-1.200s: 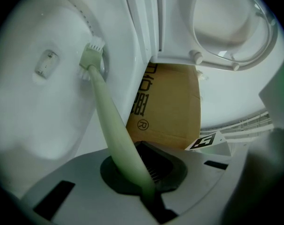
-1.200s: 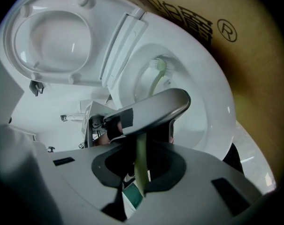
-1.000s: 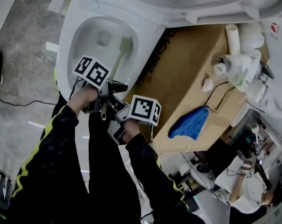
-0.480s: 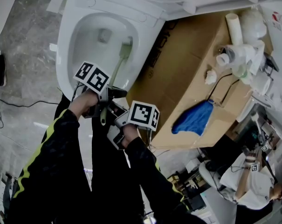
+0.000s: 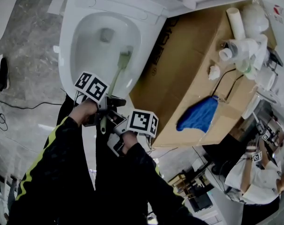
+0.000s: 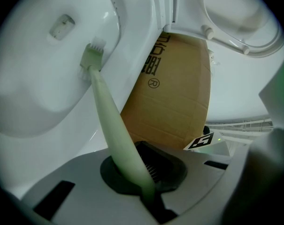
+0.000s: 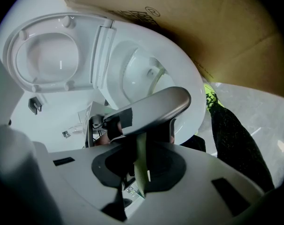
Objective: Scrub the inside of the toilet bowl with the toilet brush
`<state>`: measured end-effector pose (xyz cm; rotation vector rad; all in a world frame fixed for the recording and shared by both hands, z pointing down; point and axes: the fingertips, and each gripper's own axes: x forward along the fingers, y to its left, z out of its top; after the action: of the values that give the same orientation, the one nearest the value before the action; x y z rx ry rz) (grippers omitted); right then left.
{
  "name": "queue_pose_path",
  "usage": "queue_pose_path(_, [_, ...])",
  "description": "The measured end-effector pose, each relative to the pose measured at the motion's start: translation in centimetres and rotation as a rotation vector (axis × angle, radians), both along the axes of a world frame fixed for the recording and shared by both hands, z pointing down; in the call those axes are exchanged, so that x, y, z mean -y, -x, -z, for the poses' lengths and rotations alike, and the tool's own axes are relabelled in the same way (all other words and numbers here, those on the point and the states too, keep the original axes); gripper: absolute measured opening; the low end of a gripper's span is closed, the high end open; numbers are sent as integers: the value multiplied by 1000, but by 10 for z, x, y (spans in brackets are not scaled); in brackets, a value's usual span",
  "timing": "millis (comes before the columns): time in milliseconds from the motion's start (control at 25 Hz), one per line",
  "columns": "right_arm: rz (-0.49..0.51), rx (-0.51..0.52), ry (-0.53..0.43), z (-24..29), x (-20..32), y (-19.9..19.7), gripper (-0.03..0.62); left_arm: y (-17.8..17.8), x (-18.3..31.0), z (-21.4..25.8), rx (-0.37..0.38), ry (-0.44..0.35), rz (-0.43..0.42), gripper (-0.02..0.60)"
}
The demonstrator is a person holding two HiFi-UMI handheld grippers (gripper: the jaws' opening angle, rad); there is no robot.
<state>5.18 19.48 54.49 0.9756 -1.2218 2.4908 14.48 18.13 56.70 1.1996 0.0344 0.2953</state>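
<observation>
The white toilet bowl [image 5: 92,43] lies open at the upper left of the head view, its lid [image 7: 48,55] raised. A toilet brush with a pale green handle [image 5: 114,78] reaches into it, and its brush head [image 5: 124,60] presses on the bowl's right inner wall, short of the drain hole [image 5: 106,34]. My left gripper [image 5: 109,102] is shut on the handle's middle [image 6: 118,135], and the brush head [image 6: 92,55] shows ahead against the porcelain. My right gripper [image 5: 117,123] sits just behind it, shut on the handle's end [image 7: 141,170].
A large cardboard box [image 5: 193,69] stands against the toilet's right side, with a blue cloth [image 5: 198,114] and several white items [image 5: 240,46] on it. A black cable [image 5: 19,104] runs over the grey floor at left. A person [image 5: 254,172] sits at the lower right.
The brush head has slid down the bowl's right wall toward the near rim, away from the drain hole. Both grippers stayed shut on the handle and drew back slightly.
</observation>
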Motion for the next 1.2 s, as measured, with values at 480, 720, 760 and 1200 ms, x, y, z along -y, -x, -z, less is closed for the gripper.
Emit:
queue_pose_path(480, [-35,10,64,8,-34,16,66,16,-38,6,8,58,-33,11])
queue_pose_path(720, [-51,38,109,12,-54,28,66,27,-60,8,28,102,-36,11])
queue_pose_path(760, [-52,40,115,12,-57,30,66,29,-63,8,29,107,-36,11])
queue_pose_path(1200, [-40,79,146,13,-84,49,66,51,-90,6,75,135,-33,11])
